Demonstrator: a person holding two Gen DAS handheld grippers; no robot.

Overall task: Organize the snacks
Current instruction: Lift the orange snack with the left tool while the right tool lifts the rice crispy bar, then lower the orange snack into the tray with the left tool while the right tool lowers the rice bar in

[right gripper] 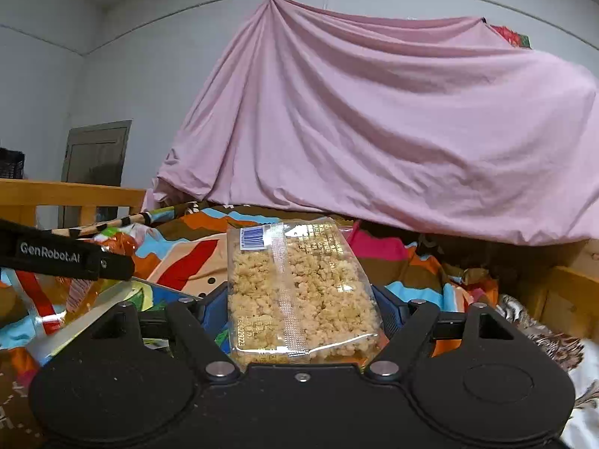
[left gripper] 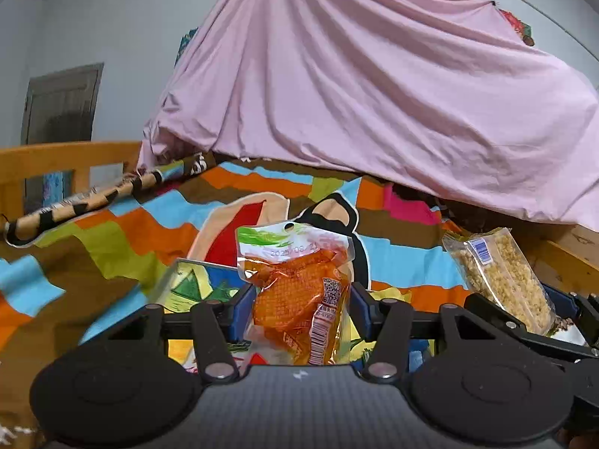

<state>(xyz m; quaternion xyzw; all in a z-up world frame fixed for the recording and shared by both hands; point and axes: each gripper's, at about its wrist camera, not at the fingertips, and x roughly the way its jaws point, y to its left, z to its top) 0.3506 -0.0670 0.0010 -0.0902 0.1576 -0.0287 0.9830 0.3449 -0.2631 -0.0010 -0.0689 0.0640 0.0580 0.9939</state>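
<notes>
My left gripper is shut on an orange snack packet with a white and green top and holds it upright above the colourful bedspread. My right gripper is shut on a clear packet of beige crumbly snack with a blue barcode, also upright. That packet and the right gripper show at the right of the left wrist view. The left gripper's black arm and the orange packet show at the left of the right wrist view.
A colourful box or tray lies on the bedspread just behind my left gripper. A pink sheet hangs over the back of the bed. A wooden bed rail runs at the left, and wooden boards at the right.
</notes>
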